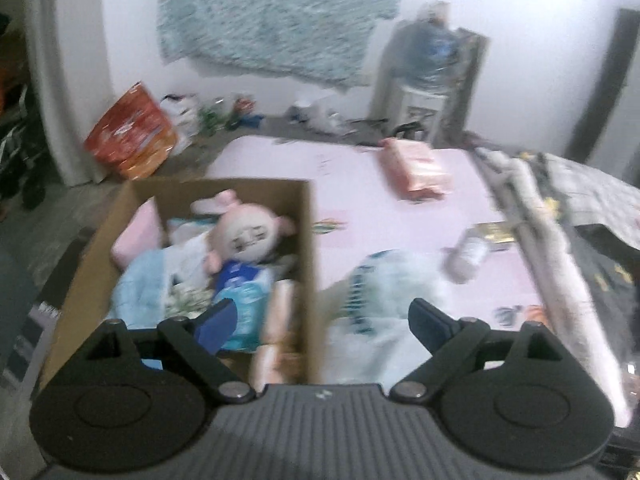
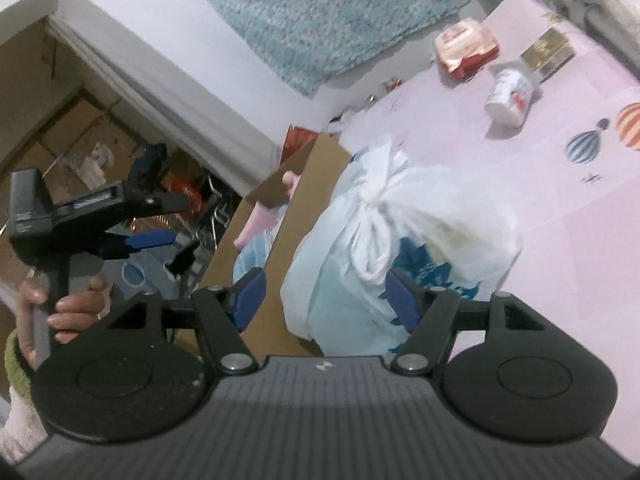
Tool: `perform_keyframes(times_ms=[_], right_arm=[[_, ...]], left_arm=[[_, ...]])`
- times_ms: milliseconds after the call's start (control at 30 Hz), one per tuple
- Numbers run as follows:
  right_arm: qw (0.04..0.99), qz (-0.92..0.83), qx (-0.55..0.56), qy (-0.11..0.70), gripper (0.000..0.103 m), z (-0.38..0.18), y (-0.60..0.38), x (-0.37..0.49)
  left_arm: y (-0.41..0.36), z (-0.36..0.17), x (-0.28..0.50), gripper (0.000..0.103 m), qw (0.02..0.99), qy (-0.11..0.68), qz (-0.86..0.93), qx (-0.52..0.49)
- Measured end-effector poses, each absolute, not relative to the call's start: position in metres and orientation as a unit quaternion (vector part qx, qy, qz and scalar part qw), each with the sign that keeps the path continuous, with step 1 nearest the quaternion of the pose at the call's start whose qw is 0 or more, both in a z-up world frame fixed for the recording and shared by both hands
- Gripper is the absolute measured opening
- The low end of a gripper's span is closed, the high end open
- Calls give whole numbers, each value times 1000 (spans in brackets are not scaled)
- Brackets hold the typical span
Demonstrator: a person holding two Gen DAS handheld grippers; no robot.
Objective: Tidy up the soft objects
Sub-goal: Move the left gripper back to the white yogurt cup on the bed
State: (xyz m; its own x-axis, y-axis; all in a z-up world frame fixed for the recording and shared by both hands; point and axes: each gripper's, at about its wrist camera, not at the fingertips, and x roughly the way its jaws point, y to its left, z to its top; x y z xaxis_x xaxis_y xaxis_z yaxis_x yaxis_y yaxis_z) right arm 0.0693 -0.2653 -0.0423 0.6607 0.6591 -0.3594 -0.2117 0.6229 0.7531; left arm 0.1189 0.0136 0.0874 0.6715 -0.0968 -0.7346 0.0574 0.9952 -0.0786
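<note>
An open cardboard box [image 1: 310, 240] holds a plush doll [image 1: 244, 236] with a pink head, lying on blue and pink soft things. My left gripper [image 1: 320, 320] hovers open over the box's near right wall with nothing between its fingers. In the right wrist view the left gripper [image 2: 172, 224] appears at the left, held by a hand [image 2: 76, 308]. A tied white plastic bag [image 2: 420, 232] sits on the pink mat [image 2: 580, 240] against the box [image 2: 256, 280]. My right gripper [image 2: 326, 300] is open around the bag's near side, its left pad [image 2: 250, 296] clear of the bag.
Further along the mat lie a pink packet [image 2: 466, 46], a white wrapped pack [image 2: 510, 94] and a gold box [image 2: 546, 52]. A pale blanket [image 1: 520, 200] borders the mat's right edge. An orange bag [image 1: 132, 132] and a water dispenser [image 1: 432, 64] stand on the floor by the wall.
</note>
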Motion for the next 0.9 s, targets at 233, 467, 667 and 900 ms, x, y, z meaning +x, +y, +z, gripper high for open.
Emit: perform_keyframes(times_ms=[233, 467, 667, 900], right_arm=[[857, 236, 368, 271, 69, -24, -310, 44], [878, 206, 377, 212, 72, 1, -357, 17], [883, 186, 388, 189, 74, 7, -385, 21], [875, 183, 387, 227, 75, -14, -381, 82]], left_arm=[[-46, 110, 99, 98, 916, 385, -109, -6], [-104, 124, 102, 100, 913, 373, -168, -7], [-141, 119, 135, 100, 903, 387, -187, -15], [-153, 83, 212, 100, 882, 444, -153, -45]])
